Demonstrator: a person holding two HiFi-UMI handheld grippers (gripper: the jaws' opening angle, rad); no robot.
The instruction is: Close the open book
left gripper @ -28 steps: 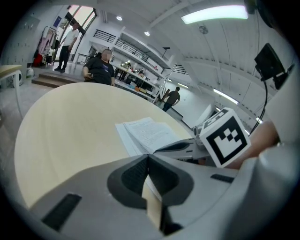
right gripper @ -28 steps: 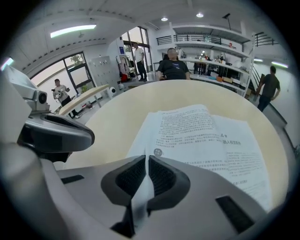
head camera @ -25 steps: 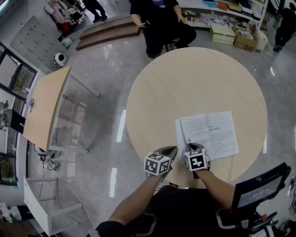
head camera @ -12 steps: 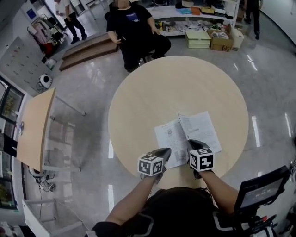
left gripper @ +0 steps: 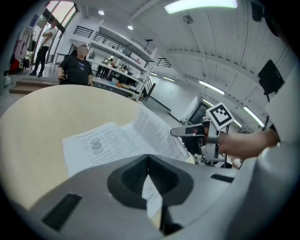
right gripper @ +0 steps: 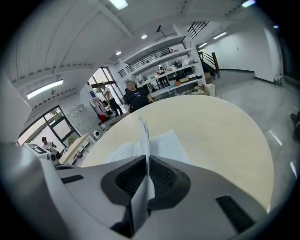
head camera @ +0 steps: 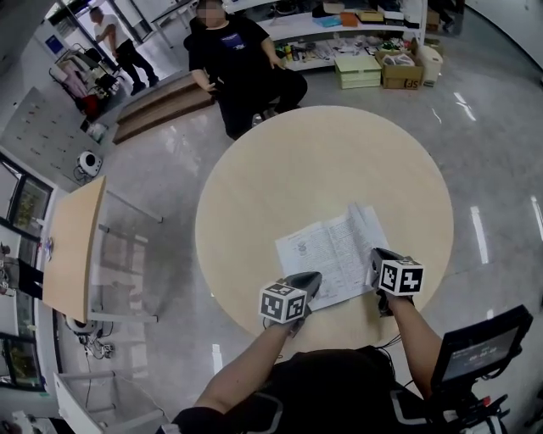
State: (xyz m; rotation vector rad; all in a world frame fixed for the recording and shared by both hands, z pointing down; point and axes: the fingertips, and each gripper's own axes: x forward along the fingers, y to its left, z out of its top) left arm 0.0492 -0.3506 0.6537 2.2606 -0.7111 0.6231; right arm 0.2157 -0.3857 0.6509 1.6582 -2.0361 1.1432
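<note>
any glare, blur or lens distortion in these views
Head view: sharp, light streaks glare on the glossy floor. Left gripper view: heavy fisheye bend, dark corners, left gripper soft up close. Right gripper view: same fisheye curve on the table; the book page in the right gripper blurs near the lens.

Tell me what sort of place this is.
Probably an open workshop or lab-style office. A round wooden table stands on a polished floor, there are shelves of supplies with cardboard boxes beside them, and a screen sits on a stand.
</note>
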